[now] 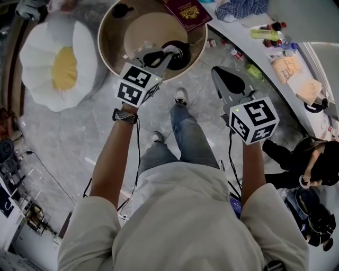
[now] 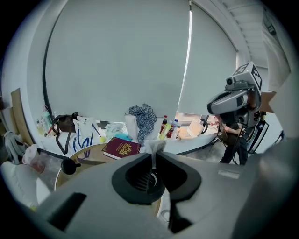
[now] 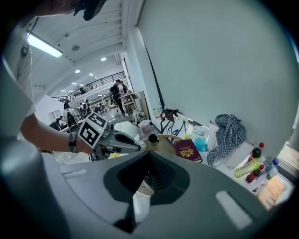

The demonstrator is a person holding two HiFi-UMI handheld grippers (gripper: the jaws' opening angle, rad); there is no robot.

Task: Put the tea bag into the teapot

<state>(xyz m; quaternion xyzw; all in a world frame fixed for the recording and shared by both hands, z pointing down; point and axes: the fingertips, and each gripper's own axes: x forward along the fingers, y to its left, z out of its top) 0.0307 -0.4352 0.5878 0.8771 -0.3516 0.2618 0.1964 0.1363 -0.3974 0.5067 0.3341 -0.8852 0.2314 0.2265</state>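
Observation:
A dark round teapot (image 1: 183,59) stands on the round wooden table (image 1: 108,50). My left gripper (image 1: 170,51) hangs just above the pot's left side, shut on a pale tea bag (image 1: 173,48). In the left gripper view the tea bag (image 2: 155,145) sticks up from between the closed jaws of the left gripper (image 2: 154,153), and the teapot is hidden. My right gripper (image 1: 216,71) hovers to the right of the table over the floor, shut with nothing in it. In the right gripper view the right gripper (image 3: 147,155) looks toward the left gripper (image 3: 133,144).
A dark red passport booklet (image 1: 188,13) and a black knobbed lid (image 1: 122,9) lie on the table. A white flower-shaped cushion (image 1: 58,66) sits to the left. A counter (image 1: 254,45) with bottles and a checked cloth (image 1: 241,8) curves at the right, where a person (image 1: 318,164) sits.

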